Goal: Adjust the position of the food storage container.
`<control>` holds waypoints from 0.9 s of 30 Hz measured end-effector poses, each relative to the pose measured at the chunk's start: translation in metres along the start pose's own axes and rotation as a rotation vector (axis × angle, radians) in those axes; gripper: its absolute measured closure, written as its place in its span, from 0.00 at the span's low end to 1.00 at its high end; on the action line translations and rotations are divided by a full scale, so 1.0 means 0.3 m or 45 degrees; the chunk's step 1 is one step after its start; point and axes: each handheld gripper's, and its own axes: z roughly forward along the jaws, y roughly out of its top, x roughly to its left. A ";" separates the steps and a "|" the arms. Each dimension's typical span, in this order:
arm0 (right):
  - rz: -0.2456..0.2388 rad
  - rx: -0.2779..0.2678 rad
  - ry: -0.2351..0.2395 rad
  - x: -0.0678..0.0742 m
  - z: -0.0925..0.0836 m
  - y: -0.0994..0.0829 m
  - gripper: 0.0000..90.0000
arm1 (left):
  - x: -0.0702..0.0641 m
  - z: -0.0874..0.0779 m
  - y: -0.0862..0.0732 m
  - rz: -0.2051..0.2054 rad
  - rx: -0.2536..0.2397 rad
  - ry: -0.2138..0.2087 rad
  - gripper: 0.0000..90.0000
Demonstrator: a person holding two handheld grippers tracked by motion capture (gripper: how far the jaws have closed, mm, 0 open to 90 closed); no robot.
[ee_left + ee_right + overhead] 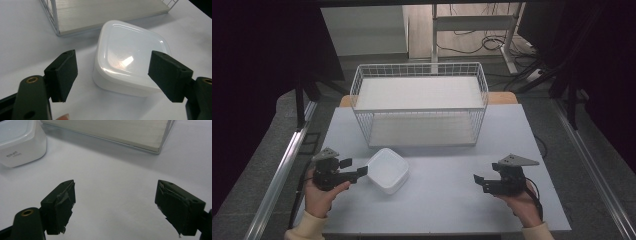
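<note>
A white square lidded container (387, 170) sits on the pale table in front of the wire basket. My left gripper (356, 169) is held at the table's left with its tips just short of the container's left side. In the left gripper view the container (130, 56) lies just beyond the wide-open jaws of my left gripper (112, 72), with no contact visible. My right gripper (479, 181) is held at the table's right, jaws open over bare table. In the right gripper view my right gripper (115, 205) holds nothing, and the container (20, 141) shows at the upper left.
A white wire basket (419, 71) with two wooden shelves stands at the table's back centre; its lower shelf (105, 11) is close behind the container. The table top (447, 200) ends at the front near the person's sleeves. Metal rails (282, 170) run along both sides.
</note>
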 end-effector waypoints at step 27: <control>0.035 0.018 -0.038 -0.020 -0.013 -0.006 0.20 | 0.034 0.057 0.124 0.058 0.092 0.064 0.39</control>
